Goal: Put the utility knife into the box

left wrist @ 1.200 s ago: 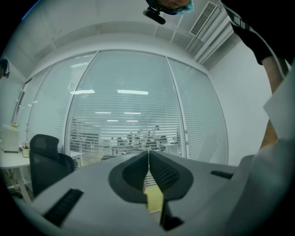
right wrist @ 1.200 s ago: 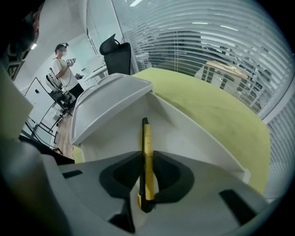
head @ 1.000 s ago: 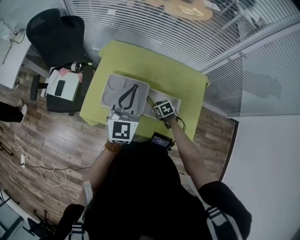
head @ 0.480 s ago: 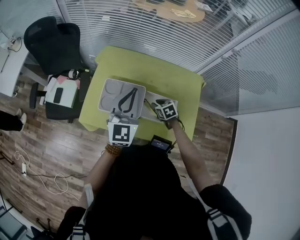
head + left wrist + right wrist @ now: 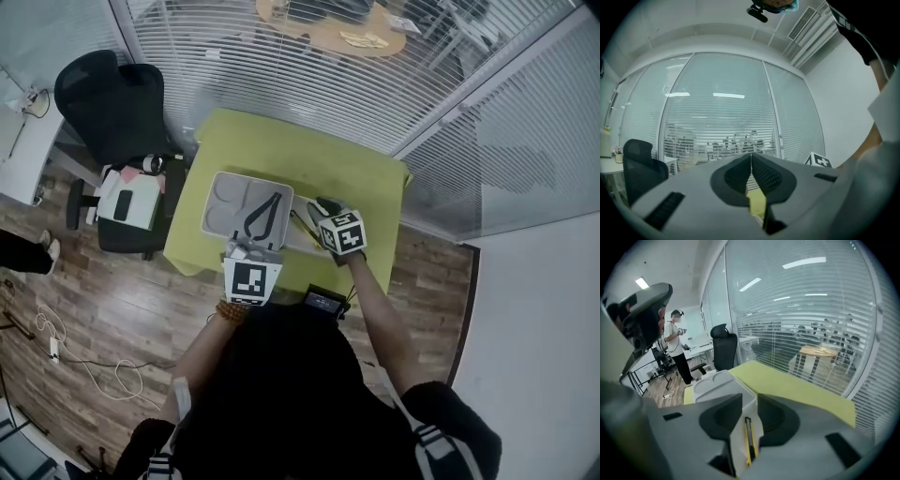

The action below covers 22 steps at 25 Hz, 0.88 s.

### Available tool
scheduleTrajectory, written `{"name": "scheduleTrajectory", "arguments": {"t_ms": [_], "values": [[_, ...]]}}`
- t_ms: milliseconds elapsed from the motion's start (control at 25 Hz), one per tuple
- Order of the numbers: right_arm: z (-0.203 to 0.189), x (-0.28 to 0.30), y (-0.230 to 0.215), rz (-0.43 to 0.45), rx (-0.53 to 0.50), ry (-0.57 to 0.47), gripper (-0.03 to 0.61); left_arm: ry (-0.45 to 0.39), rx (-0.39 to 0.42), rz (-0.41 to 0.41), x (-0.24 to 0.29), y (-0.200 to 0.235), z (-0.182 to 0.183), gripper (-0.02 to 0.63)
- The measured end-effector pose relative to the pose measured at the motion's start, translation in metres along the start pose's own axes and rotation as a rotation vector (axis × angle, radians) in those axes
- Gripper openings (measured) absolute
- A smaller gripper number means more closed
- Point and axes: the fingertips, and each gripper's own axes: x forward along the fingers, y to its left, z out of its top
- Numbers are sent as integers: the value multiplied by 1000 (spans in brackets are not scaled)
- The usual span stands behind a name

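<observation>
A yellow and black utility knife (image 5: 749, 439) lies flat in the white box (image 5: 719, 389), straight below my right gripper (image 5: 750, 414). That gripper hangs above it, open; its jaws have just been closing a little with nothing between the pads. In the head view the box (image 5: 223, 187) sits on the yellow-green table (image 5: 281, 150), with black pliers (image 5: 262, 214) in its left half. My right gripper (image 5: 321, 210) hovers over the box's right end. My left gripper (image 5: 246, 251), at the box's near edge, is shut and empty (image 5: 751, 157).
A black office chair (image 5: 111, 94) and a low seat with papers and a phone (image 5: 127, 199) stand left of the table. A dark device (image 5: 323, 302) sits at the table's near edge. Glass walls with blinds close off the far side. A person (image 5: 677, 352) stands far off.
My right gripper has risen off the box and drawn back a little towards me, leaving the knife below. The left gripper has stayed where it was.
</observation>
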Motion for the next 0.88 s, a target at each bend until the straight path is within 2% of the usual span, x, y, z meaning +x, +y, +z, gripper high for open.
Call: {"name": "scheduleTrajectory", "arguments": {"t_ms": [200,360,520,880], "values": [[34,-22,7,-27,-21,-125,97,-1,13,-5,0,-5,1,14],[67,-45,12,-54,-43,-236,91,-28,68,-24,4,-9,9,14],[101,-74,15,-81,-72,-349,84,-9,40,-33,7,-16,8,14],[148,-112,25,-110,-106,-517,75,-47,75,-37,24,-12,22,14]]}}
